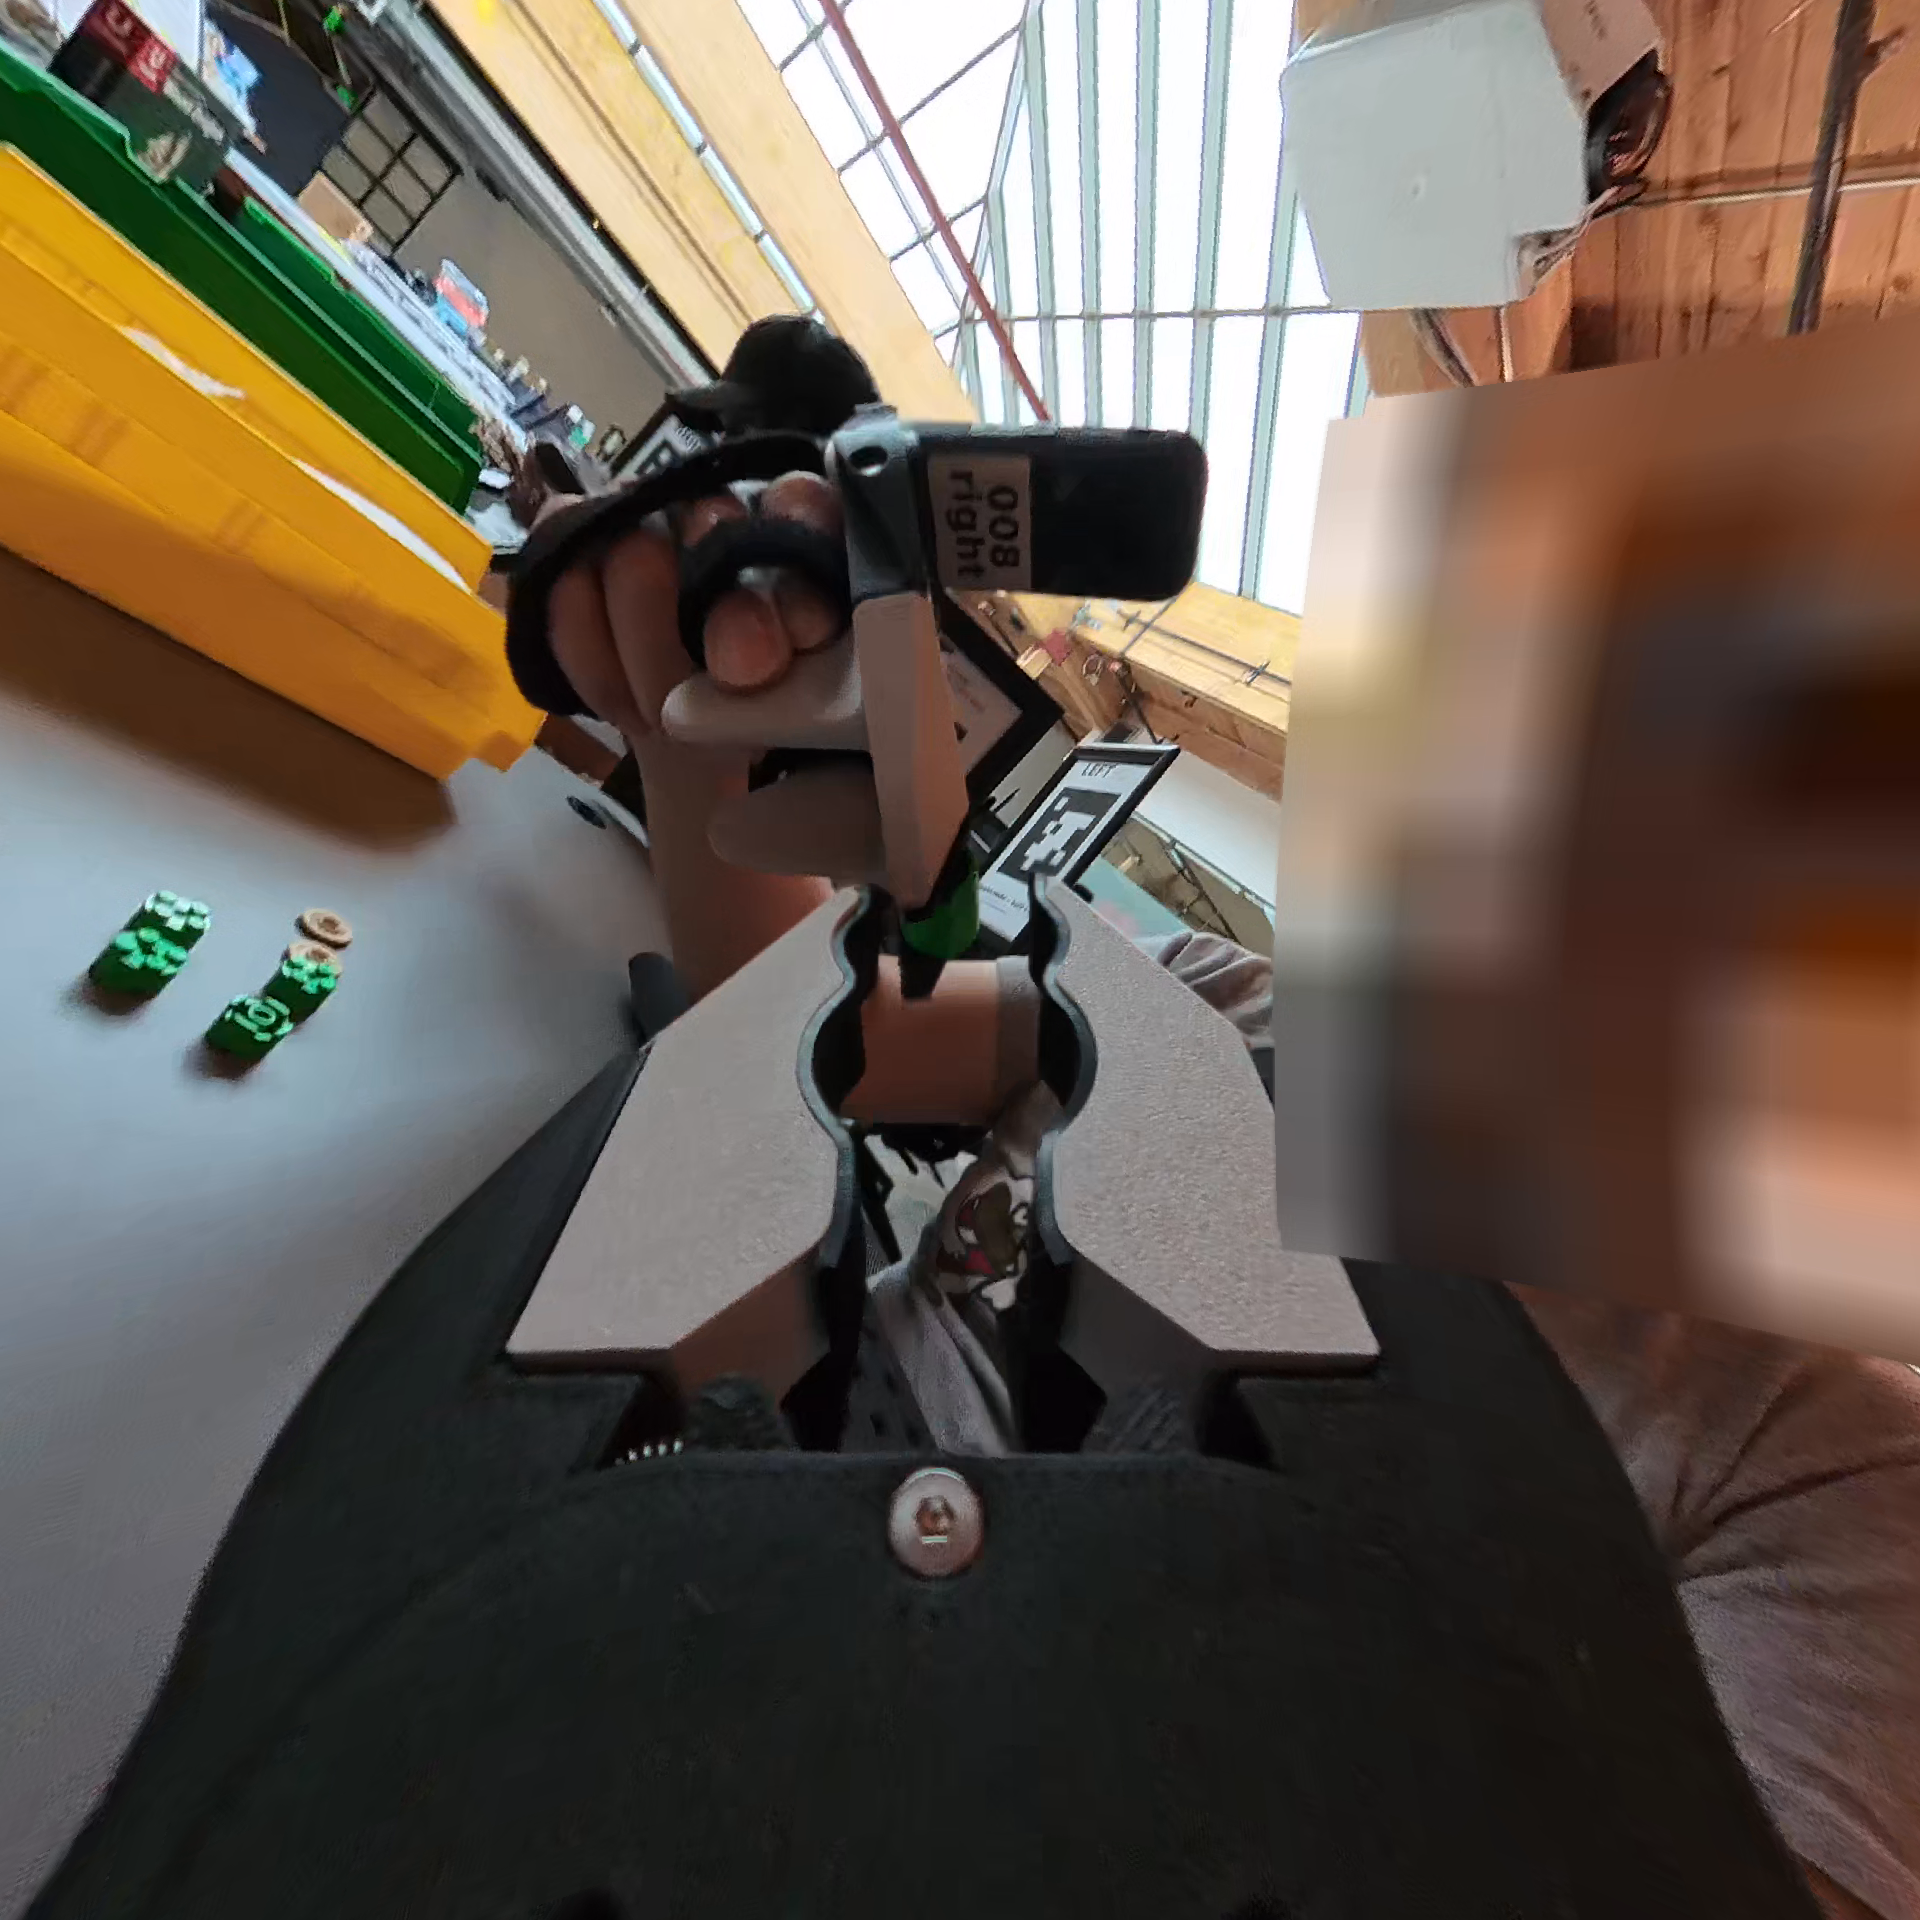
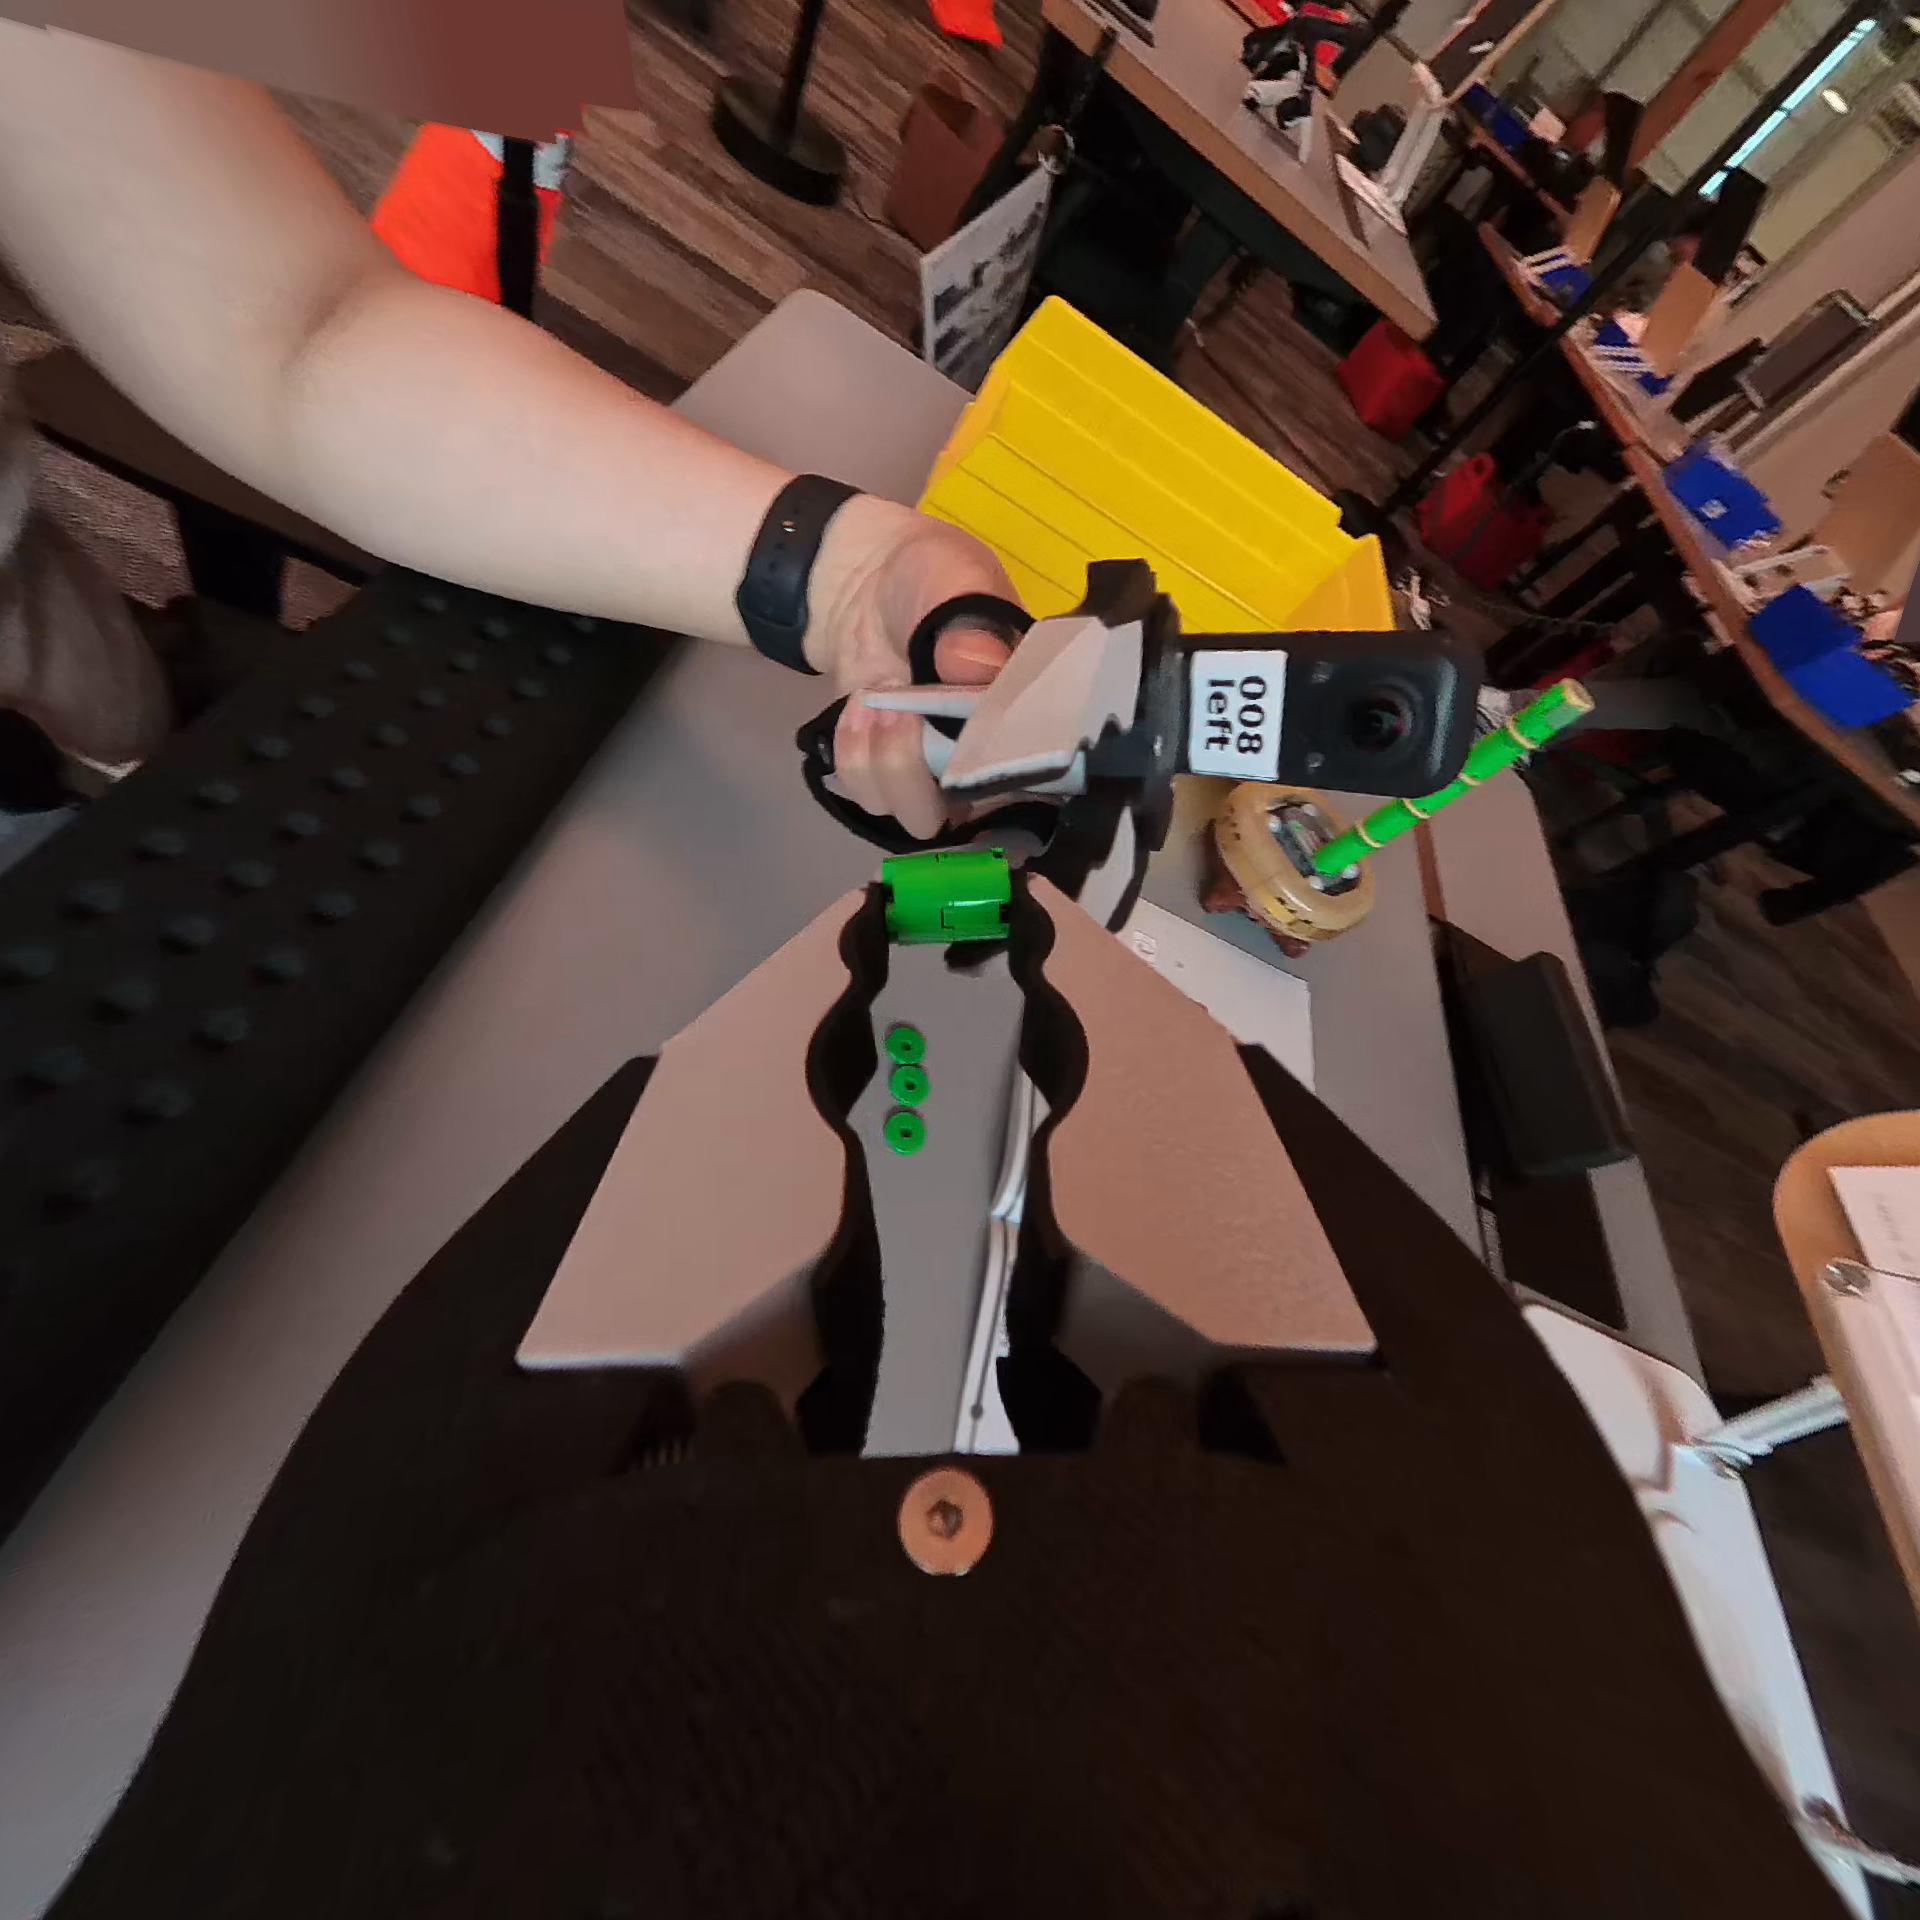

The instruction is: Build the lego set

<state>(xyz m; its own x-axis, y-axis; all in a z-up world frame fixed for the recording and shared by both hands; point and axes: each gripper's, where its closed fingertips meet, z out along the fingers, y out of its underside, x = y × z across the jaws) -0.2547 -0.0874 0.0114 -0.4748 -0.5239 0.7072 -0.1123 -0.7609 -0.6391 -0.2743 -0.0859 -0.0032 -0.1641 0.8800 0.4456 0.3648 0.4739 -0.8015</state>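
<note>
In the right wrist view my right gripper (image 2: 948, 902) is shut on a small green cylinder-shaped lego piece (image 2: 945, 896), held in the air above the grey table (image 2: 644, 935). My left gripper shows just behind it, held by a hand. In the left wrist view my left gripper (image 1: 956, 912) is open. Its tips flank the same green piece (image 1: 940, 920) without touching it, and the right gripper comes down onto it from above. Three green round studs (image 2: 904, 1086) lie on the table. A tan round lego base (image 2: 1299, 878) carries a slanted green stem (image 2: 1455, 769).
Green lego pieces (image 1: 151, 940) and tan round pieces (image 1: 324, 923) lie on the table at left. Stacked yellow bins (image 1: 208, 499) and green bins (image 1: 260, 270) stand behind them. A white booklet (image 2: 1216, 997), a black studded mat (image 2: 260, 831) and a wooden board (image 2: 1849, 1247) are nearby.
</note>
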